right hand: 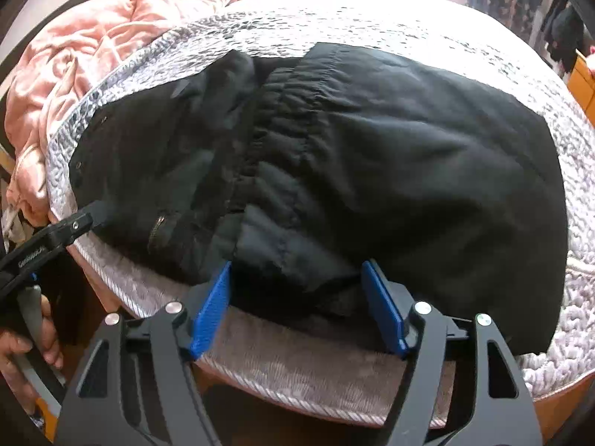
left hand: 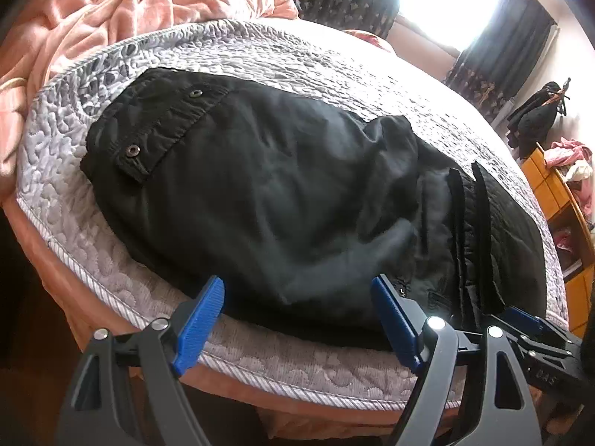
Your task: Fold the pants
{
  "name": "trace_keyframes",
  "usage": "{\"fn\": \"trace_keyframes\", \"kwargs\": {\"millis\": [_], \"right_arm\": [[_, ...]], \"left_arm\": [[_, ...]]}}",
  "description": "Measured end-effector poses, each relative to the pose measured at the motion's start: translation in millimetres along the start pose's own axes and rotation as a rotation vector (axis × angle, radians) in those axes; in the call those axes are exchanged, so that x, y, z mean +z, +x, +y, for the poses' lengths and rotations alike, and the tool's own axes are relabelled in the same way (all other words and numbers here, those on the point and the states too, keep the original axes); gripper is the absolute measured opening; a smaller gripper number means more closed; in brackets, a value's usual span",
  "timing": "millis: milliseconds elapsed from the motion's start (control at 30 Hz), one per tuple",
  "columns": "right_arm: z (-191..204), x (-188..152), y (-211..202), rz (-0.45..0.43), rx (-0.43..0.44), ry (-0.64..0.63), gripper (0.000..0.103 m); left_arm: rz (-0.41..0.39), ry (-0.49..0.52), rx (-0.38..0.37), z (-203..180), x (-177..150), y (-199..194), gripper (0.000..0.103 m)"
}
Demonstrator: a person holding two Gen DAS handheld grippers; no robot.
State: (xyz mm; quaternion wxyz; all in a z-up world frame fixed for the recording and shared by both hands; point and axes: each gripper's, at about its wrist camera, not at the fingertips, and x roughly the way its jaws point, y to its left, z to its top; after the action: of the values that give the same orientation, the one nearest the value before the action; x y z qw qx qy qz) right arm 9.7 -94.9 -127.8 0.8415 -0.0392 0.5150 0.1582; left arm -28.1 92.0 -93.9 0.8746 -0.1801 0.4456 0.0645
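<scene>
Black fabric pants (left hand: 267, 200) lie bunched and partly folded on the grey quilted mattress (left hand: 55, 193) of a bed, filling the middle of both frames — the snap-button cuff sits at upper left in the left wrist view. The left gripper (left hand: 297, 319) has its blue fingers (left hand: 199, 325) spread wide at the near hem, clamping nothing. The right gripper (right hand: 297, 308) stands open too, straddling a fold without pressing it. A crumpled pink blanket (left hand: 111, 3) fills the upper left.
</scene>
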Motion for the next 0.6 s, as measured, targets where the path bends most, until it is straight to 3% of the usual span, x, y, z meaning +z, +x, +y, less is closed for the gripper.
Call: {"fn": "trace_keyframes", "kwargs": {"millis": [33,67,133,367,467,600], "right_arm": [[-2,0,0,-0.004,0.019,0.005,0.052],[-2,2,1,-0.006,0.036,0.007,0.044],[-4,2,-3,-0.015,0.079,0.019,0.013],[-8,18,-48,-0.099,0.221,0.071,0.008],[6,27,-69,-0.136,0.238,0.027,0.008],[31,37,-63,-0.112,0.295,-0.031,0.008]], "left_arm": [[0.004,-0.007,-0.003,1,0,1,0.082],[0.006,-0.011,-0.004,2,-1,2,0.082],[0.012,-0.014,-0.006,2,-1,4,0.082],[0.009,-0.022,-0.005,8,-2,8,0.082],[0.023,-0.046,-0.008,15,-1,16,0.082],[0.022,-0.099,-0.008,29,-1,19,0.082]]}}
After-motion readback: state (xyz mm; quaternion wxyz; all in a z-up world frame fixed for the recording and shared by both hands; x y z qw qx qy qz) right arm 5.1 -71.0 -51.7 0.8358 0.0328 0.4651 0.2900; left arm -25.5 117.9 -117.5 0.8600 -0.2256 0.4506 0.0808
